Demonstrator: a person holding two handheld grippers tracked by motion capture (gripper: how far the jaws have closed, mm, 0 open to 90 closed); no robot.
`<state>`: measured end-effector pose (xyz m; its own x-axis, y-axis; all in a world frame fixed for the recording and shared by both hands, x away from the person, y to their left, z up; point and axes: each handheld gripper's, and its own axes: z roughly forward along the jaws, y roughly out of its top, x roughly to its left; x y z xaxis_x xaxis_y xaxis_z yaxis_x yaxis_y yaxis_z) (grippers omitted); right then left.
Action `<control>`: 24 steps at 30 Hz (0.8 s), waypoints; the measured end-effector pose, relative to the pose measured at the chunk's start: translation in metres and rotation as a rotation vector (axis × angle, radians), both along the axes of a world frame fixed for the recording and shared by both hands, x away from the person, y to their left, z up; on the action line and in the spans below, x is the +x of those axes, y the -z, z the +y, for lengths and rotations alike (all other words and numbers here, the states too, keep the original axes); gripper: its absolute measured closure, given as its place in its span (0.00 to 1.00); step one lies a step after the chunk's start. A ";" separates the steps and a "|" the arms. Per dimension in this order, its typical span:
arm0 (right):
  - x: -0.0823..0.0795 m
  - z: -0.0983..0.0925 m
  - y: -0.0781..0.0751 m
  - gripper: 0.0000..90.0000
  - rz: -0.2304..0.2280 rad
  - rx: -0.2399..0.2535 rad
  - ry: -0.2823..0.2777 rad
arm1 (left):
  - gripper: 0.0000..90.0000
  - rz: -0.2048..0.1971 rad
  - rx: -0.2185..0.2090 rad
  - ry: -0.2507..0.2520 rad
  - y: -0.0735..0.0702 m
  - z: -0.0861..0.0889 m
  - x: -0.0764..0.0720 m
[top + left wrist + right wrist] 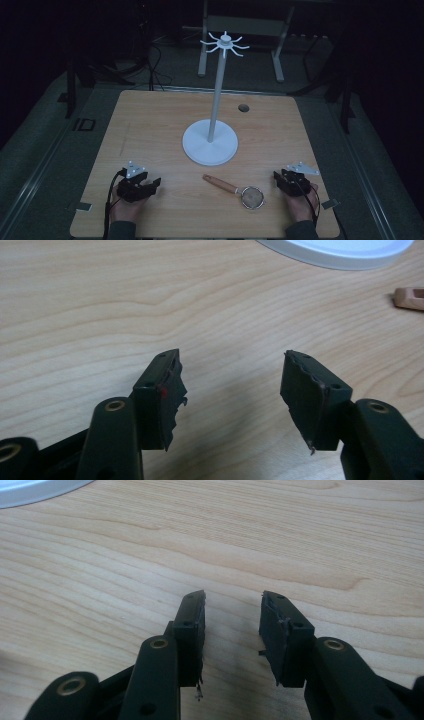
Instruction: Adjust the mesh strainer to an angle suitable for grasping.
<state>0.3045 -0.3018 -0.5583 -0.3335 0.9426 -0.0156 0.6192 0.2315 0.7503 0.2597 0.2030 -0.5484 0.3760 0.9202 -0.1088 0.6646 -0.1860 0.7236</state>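
Observation:
A small strainer [251, 196] with a round mesh bowl and a wooden handle [219, 183] lies on the wooden table [150, 120] near the front, between my two grippers. Behind it stands a white rack [215, 107]: round base, tall pole, spoked hooks [225, 43] on top. My left gripper [156, 183] rests low at the front left, open, nothing between its jaws. In the left gripper view [232, 375] the handle tip [409, 297] shows at the far right and the base rim [340, 252] at the top. My right gripper [276, 176] sits at the front right, open and empty [233, 612].
A dark round hole [243, 107] is set in the table behind the rack. Beyond the table stand the metal legs of a frame [202, 55], with cables on the dark floor. The base rim [35, 490] shows top left in the right gripper view.

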 end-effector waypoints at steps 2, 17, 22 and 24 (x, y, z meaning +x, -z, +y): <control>-0.001 0.002 -0.002 0.67 0.000 -0.004 -0.009 | 0.48 0.004 0.005 0.000 0.000 0.001 0.001; -0.013 0.036 -0.031 0.66 -0.043 -0.124 -0.144 | 0.48 -0.003 0.007 0.001 0.000 0.003 0.001; -0.014 0.042 -0.038 0.67 -0.032 -0.131 -0.194 | 0.49 -0.008 0.005 0.001 -0.001 0.002 0.001; -0.013 0.045 -0.041 0.67 -0.029 -0.139 -0.212 | 0.49 -0.007 0.006 0.002 0.000 0.002 0.001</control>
<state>0.2912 -0.2565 -0.5173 -0.5208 0.8399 -0.1526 0.5244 0.4558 0.7192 0.2605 0.2053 -0.5480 0.3786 0.9201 -0.1007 0.6591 -0.1916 0.7272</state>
